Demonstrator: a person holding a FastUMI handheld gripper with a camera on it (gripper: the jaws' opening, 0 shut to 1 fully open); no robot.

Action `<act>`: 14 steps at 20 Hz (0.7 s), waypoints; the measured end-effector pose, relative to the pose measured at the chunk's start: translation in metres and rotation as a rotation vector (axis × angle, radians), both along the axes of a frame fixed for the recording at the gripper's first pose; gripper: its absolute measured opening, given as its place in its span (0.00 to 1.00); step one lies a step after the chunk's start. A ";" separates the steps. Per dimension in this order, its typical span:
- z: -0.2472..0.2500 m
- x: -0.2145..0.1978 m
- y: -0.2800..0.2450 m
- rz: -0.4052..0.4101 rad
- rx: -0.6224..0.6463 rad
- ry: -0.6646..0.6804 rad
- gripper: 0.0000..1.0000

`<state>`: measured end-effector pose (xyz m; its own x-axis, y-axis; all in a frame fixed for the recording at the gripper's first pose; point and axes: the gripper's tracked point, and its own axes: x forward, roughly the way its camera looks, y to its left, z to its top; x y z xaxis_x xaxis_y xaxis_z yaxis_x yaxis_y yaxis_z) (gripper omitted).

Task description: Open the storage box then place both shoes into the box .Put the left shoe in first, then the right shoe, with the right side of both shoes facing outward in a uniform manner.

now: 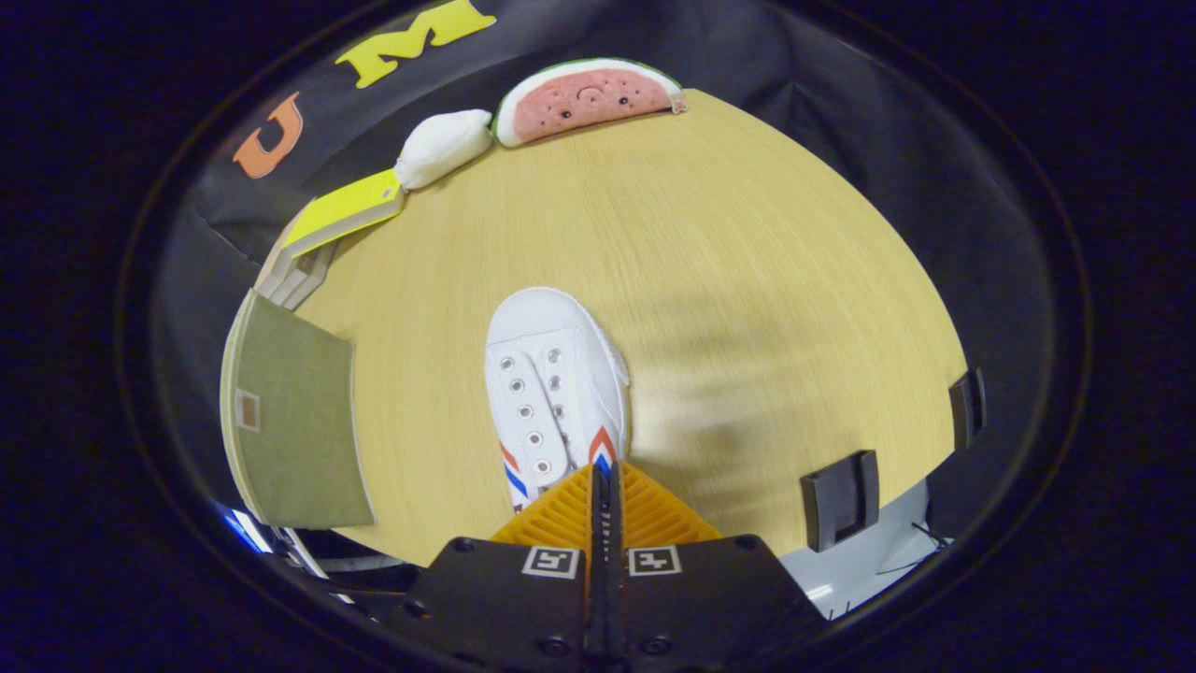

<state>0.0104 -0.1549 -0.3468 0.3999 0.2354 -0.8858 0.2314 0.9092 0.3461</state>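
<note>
At the near left, a box (pixel 299 421) with an olive-green lid is seen at the bench's (pixel 710 280) left edge, its lid lying closed and a small tan patch set near its left side. Just beyond it, further along that edge, a stack of pale books or boxes (pixel 294 276) is seen, topped by a yellow book (pixel 346 210) lying flat. A white pouch (pixel 444 147) is placed just right of the yellow book, at the far edge, and a watermelon-slice plush (pixel 589 98) is set beside it, touching or nearly touching it, with its rind turned toward the wall. In the middle of the wooden bench a white shoe (pixel 556 393) is found, its toe pointed away and its eyelets without laces; red and blue stripes are marked on both sides near the heel. The heel end is hidden by the gripper (pixel 605 495), whose fingers are brought together with only a thin slit left between them, right at the shoe's rear; whether part of the shoe is pinched there cannot be told. To the right of the shoe a soft shadow is cast over bare wood. At the near right edge of the bench two dark clamps (pixel 841 498) are fixed, one nearer and one further right, with a pale floor (pixel 869 570) seen below them.
</note>
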 end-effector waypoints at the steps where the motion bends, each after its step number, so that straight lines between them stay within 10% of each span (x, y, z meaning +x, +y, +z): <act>1: -0.003 0.000 -0.001 0.016 -0.022 0.004 0.06; 9: -0.012 0.010 0.002 0.107 -0.018 0.049 0.55; 14: -0.019 0.018 0.010 0.142 0.087 0.087 0.55</act>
<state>0.0280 -0.1451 -0.3657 0.2797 0.3613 -0.8895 0.1358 0.9023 0.4093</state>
